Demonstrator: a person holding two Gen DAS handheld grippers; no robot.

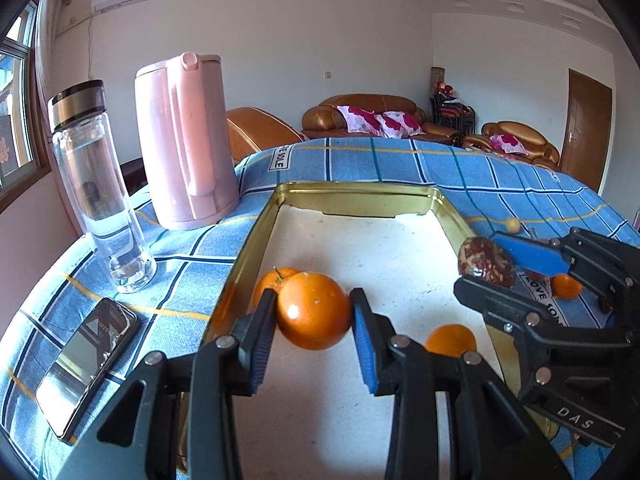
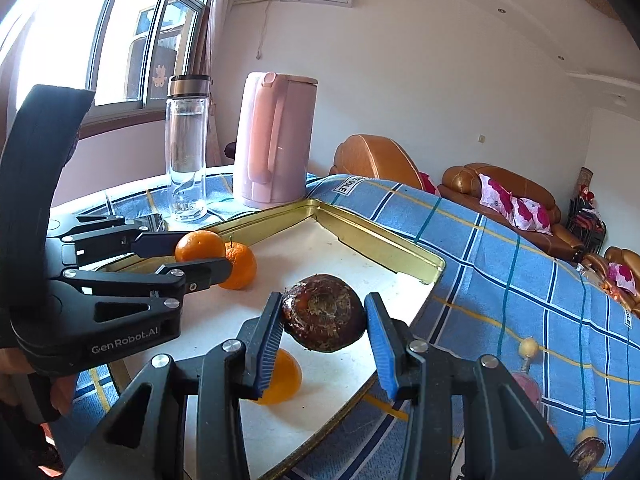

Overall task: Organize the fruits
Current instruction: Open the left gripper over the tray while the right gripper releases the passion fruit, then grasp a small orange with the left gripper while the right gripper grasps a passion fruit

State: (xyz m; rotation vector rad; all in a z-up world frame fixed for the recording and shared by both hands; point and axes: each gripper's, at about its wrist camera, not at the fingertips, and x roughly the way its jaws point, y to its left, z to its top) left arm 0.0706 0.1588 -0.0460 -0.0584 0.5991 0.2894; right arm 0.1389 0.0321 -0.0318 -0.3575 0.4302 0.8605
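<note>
My left gripper (image 1: 314,312) is shut on an orange (image 1: 314,310) and holds it over the near left part of the gold-rimmed tray (image 1: 256,232); it also shows in the right wrist view (image 2: 202,256). A second orange (image 1: 272,282) lies in the tray just behind it, and a third orange (image 1: 450,340) lies near the tray's right side. My right gripper (image 2: 324,326) is shut on a dark brown water chestnut (image 2: 323,317) above the tray's right edge (image 2: 400,256); it appears in the left wrist view (image 1: 486,262).
A clear bottle (image 1: 98,184) and a pink kettle (image 1: 184,140) stand left of the tray. A phone (image 1: 86,364) lies at the near left. An orange (image 1: 566,286) and small fruits (image 2: 528,348) lie on the blue checked cloth (image 1: 400,160) right of the tray.
</note>
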